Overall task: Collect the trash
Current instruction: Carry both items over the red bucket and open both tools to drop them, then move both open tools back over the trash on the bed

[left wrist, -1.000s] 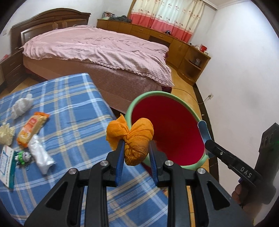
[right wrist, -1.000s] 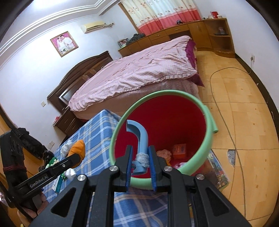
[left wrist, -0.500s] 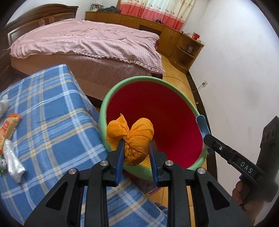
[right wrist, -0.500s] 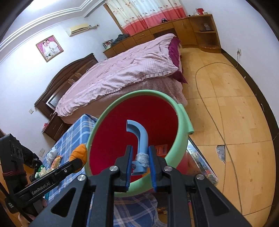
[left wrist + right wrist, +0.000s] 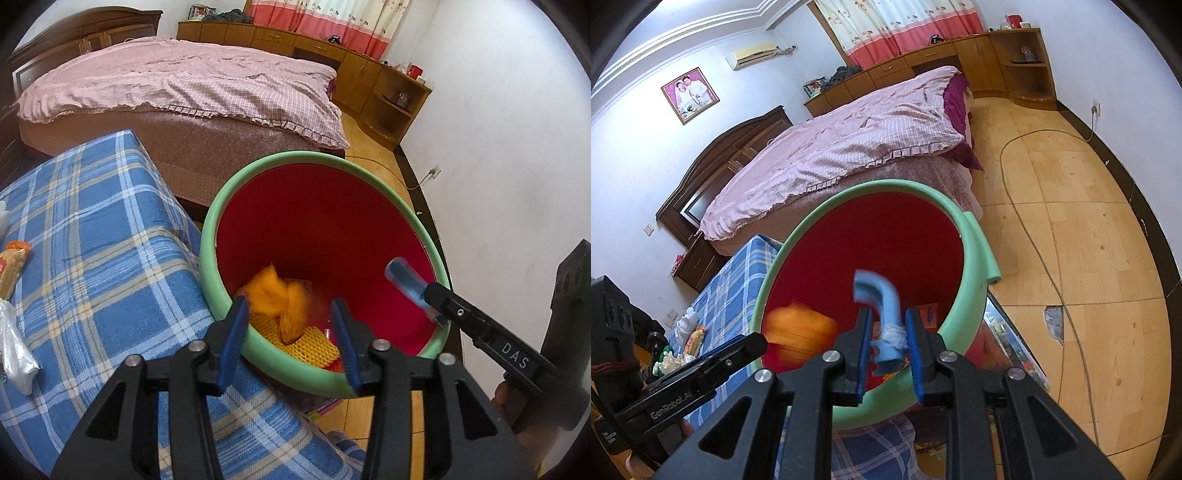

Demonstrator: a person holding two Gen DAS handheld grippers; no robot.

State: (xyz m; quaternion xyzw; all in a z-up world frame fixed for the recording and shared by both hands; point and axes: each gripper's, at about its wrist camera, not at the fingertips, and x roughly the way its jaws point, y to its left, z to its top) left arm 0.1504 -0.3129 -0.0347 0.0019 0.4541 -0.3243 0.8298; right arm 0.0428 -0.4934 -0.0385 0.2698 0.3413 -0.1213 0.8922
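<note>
- I am at the drop step: my left gripper (image 5: 291, 332) hangs over the near lip of the bin (image 5: 218, 221), its jaws opening, and the orange cloth (image 5: 279, 299) is a blur between the pads, touching neither and already inside the rim.
- My right gripper (image 5: 886, 350) is clenched on the blue handle (image 5: 882, 302), which curves up from the bin's near right edge; I read this as holding the bin tilted toward me.
- In the bin I see yellow mesh (image 5: 310, 345) near the bottom, and in the right view a small orange box (image 5: 929, 314) against the red wall; the rest of the floor is hidden by my fingers.
- Trash left on the plaid cloth (image 5: 110, 258) at far left: a snack pack (image 5: 13, 266) and a clear bag (image 5: 13, 350), well apart from the bin.
- Next, I judge, the left gripper must pull back clear of the rim and travel left to the snack pack or bag, while the right keeps its grip so the bin does not tip.
</note>
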